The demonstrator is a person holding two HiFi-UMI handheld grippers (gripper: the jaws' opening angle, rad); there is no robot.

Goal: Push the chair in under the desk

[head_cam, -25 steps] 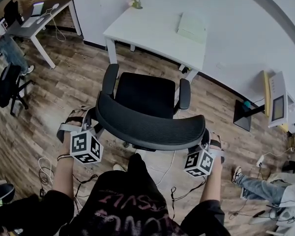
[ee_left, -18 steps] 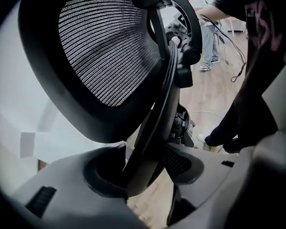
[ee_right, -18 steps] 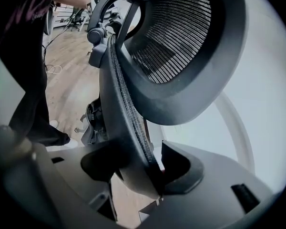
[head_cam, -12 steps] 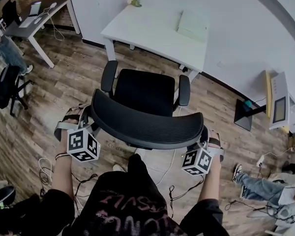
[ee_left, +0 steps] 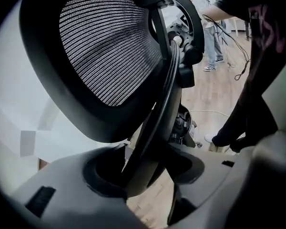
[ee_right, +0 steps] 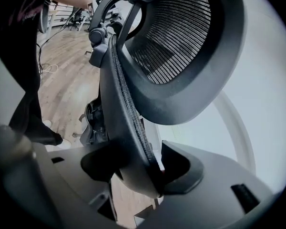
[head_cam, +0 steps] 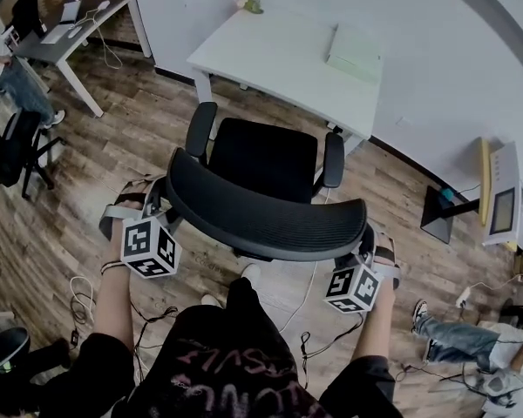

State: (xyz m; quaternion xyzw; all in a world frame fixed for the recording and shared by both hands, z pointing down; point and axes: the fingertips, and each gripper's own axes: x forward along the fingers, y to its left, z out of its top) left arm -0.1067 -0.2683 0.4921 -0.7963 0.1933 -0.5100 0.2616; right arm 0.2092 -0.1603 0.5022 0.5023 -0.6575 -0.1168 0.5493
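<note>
Gripping backrest (head_cam: 261, 216) of office chair (head_cam: 261, 159) | left gripper (head_cam: 159, 197), right gripper (head_cam: 366, 246) both clamped on its rim | white desk (head_cam: 261, 50) at 12 o'clock, chair not yet under | push judged mostly undone

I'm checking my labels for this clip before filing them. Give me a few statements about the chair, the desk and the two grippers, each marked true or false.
1. The left gripper is shut on the backrest edge of the black mesh office chair. True.
2. The right gripper is open, clear of the chair. False: it clamps the backrest's other edge.
3. The chair's seat is already under the white desk. False: it stands short of the desk.
4. A pale green flat box lies on the desk. True.
</note>
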